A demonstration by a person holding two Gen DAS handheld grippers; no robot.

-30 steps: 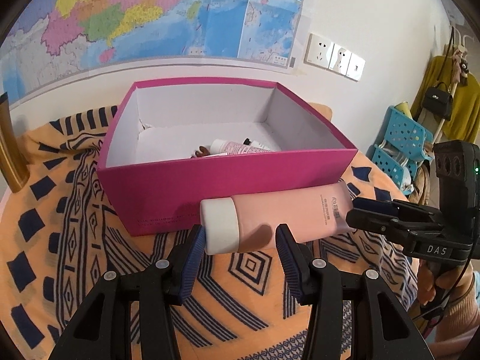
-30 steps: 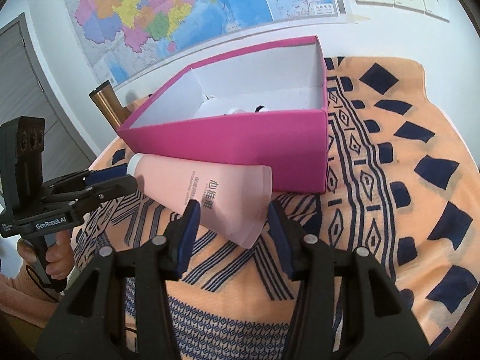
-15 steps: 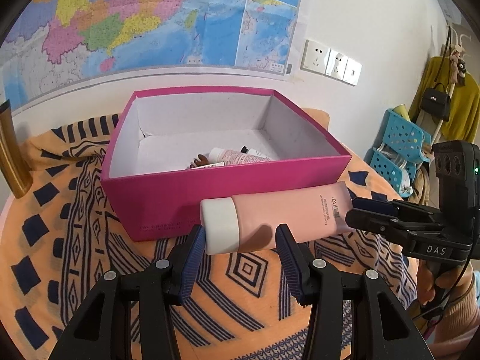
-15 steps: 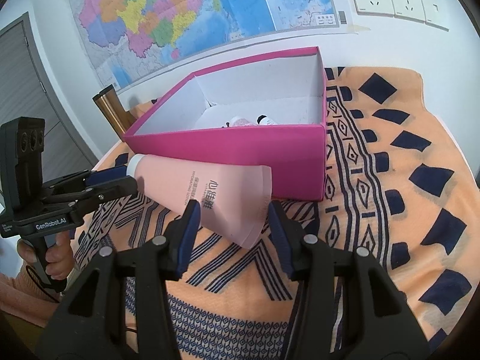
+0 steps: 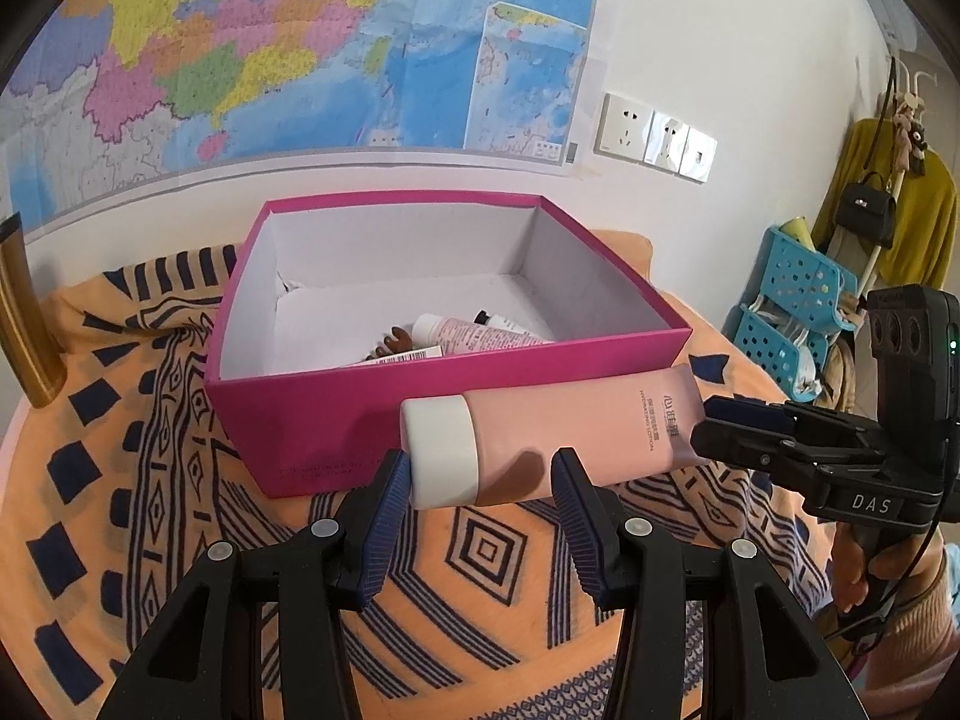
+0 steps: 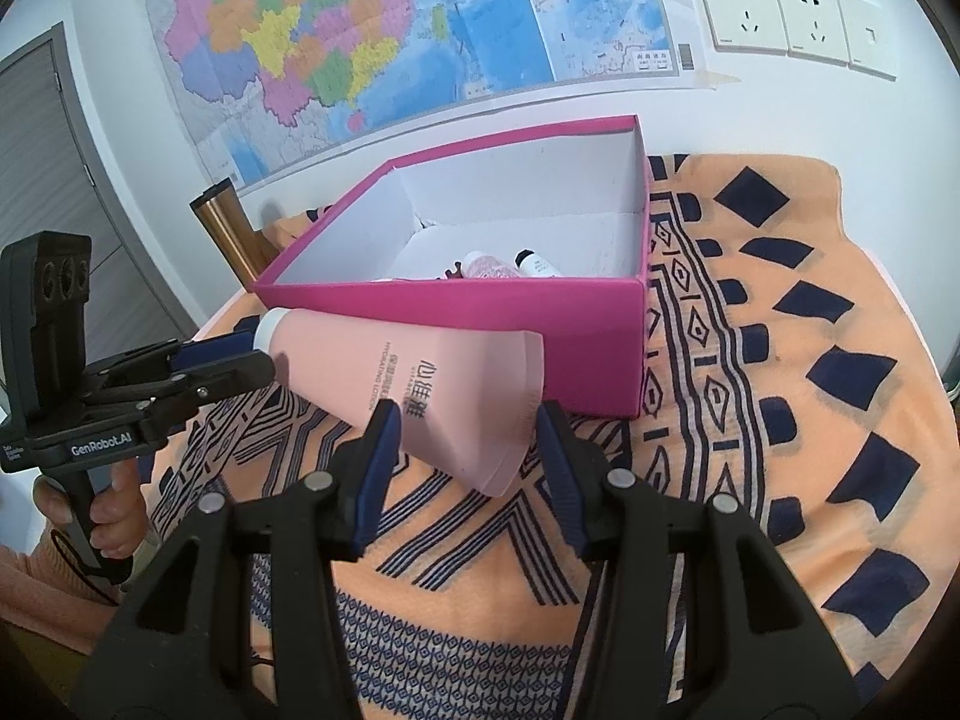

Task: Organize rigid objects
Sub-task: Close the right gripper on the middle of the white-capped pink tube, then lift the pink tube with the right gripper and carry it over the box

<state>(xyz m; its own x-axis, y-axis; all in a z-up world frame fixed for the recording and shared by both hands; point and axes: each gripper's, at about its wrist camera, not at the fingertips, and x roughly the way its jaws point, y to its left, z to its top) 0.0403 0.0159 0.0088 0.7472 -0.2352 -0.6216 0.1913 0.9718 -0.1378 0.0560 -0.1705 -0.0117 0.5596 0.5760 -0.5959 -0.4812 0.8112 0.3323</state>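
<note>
my two hand-held grippers, left (image 5: 480, 480) and right (image 6: 462, 438), clamped on tube (image 5: 558, 441) ends | level (to clear wall) | near box (image 5: 450, 384)

Probably a home: wall map (image 5: 288, 48), hung handbag (image 5: 864, 210), patterned tablecloth (image 6: 780, 360).

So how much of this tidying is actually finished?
Partly. A few small tubes already lie inside the pink box. In hand is the big pink lotion tube, lifted in front of the box: the left gripper is at its white cap end, the right gripper at its flat end. Left: getting it over the wall and into the box.
</note>
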